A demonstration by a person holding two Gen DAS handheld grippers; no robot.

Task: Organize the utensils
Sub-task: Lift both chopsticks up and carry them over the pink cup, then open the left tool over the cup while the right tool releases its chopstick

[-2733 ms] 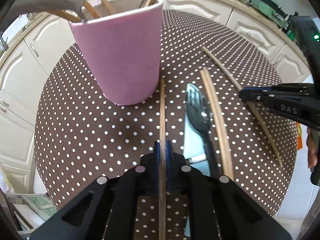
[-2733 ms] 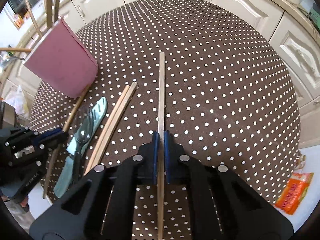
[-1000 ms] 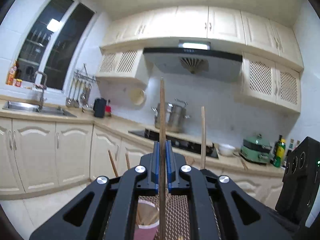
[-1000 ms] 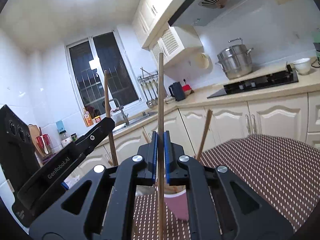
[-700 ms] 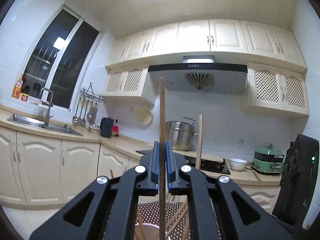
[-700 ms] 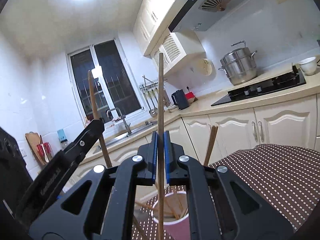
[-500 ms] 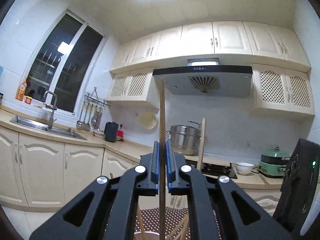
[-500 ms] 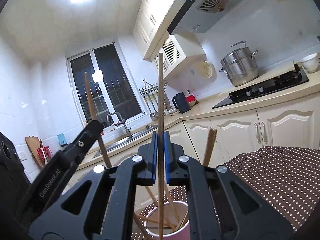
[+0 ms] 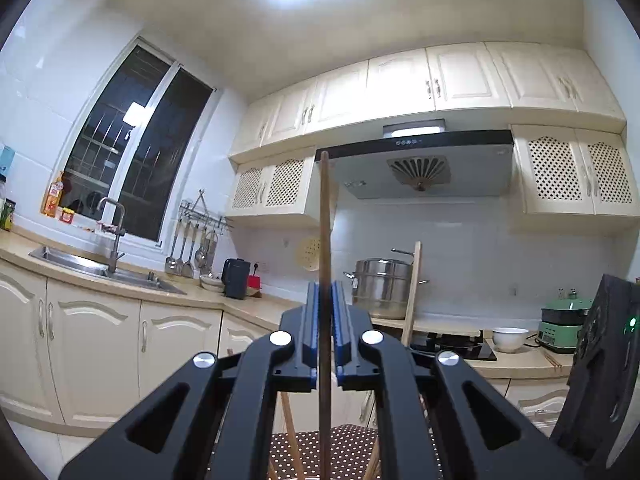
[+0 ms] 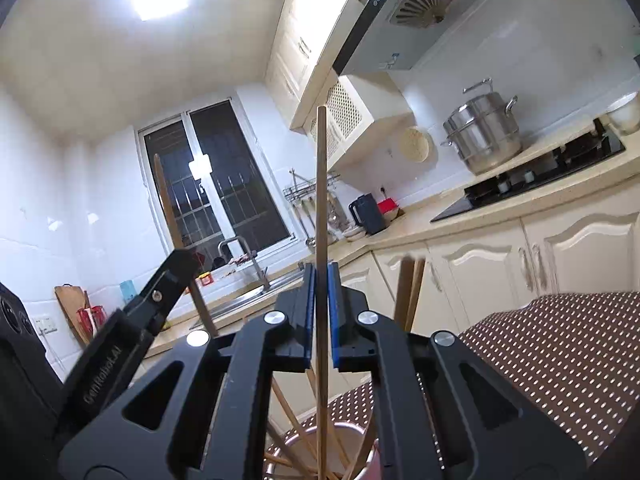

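Both chopsticks (image 9: pixel 324 248) (image 10: pixel 321 216) look like smooth, matt wood. Each hand-held gripper (image 9: pixel 324 320) (image 10: pixel 319 300) is matt black plastic with shiny metal screws. The tabletop (image 10: pixel 560 344) wears dotted brown cloth.

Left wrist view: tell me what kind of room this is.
A home kitchen, it seems: a sink with a tap under the window, a range hood over a cooktop with a steel pot, and cream cabinets around.
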